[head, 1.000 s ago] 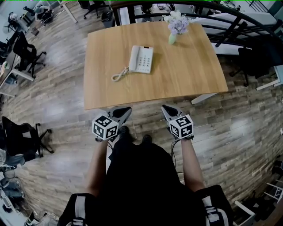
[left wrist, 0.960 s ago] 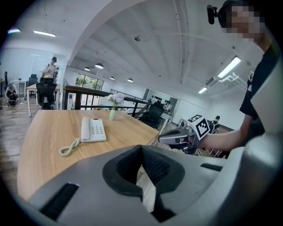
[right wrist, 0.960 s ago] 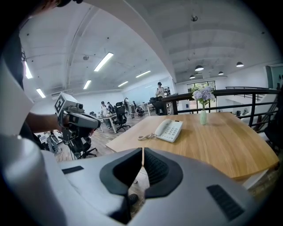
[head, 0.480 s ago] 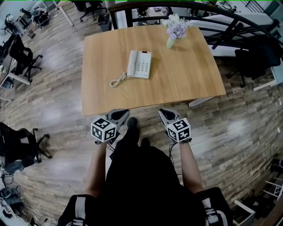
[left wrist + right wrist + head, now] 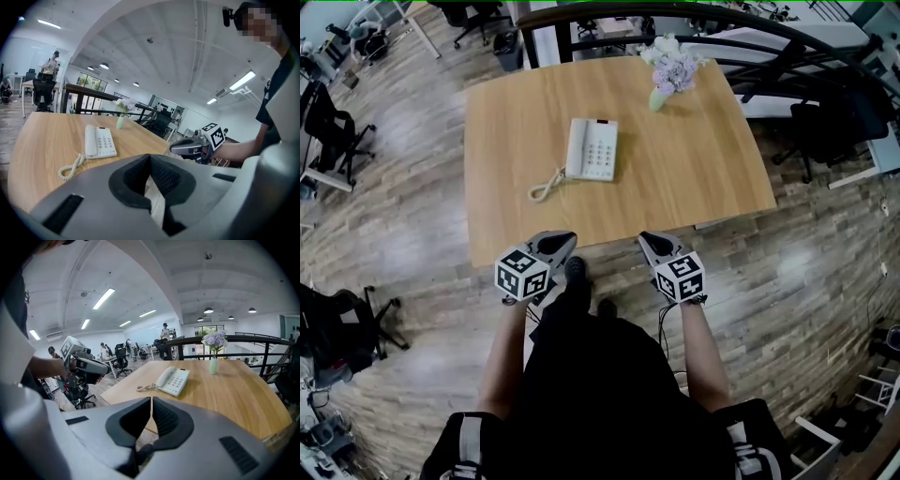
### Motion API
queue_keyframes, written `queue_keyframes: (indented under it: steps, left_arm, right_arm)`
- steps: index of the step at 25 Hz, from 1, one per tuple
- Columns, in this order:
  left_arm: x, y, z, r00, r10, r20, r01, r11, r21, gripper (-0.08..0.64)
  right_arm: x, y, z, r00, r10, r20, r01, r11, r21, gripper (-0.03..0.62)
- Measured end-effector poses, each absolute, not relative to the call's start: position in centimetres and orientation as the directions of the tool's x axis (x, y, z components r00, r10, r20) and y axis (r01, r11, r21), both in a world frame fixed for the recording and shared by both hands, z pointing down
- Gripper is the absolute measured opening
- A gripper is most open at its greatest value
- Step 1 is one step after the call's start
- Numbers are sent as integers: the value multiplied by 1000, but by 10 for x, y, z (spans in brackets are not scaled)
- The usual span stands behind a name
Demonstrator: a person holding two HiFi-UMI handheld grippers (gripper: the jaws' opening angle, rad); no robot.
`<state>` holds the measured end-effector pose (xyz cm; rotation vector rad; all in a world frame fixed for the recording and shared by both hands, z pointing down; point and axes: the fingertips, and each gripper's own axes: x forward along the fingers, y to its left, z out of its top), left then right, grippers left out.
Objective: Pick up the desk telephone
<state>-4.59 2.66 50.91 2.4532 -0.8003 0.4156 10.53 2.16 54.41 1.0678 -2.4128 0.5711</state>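
The left gripper (image 5: 150,161) has its jaws clenched together on nothing, and the jaws of the right gripper (image 5: 152,404) are pressed tight and empty too. Both hang side by side at the near edge of the wooden surface (image 5: 703,178), above the plank floor (image 5: 412,216). The desk telephone (image 5: 592,149) lies near the middle of the surface, well apart from both grippers, its coiled cord (image 5: 546,185) trailing toward the near left. A vase of pale flowers (image 5: 670,70) stands at the far edge.
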Motion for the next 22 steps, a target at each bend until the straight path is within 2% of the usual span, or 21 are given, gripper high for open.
queue_keyframes:
  steps: [22]
  left_arm:
    - [-89, -88, 517, 839, -359, 408, -521, -746, 415, 18]
  right_arm:
    - [59, -64, 550, -516, -625, 586, -830, 534, -161, 26]
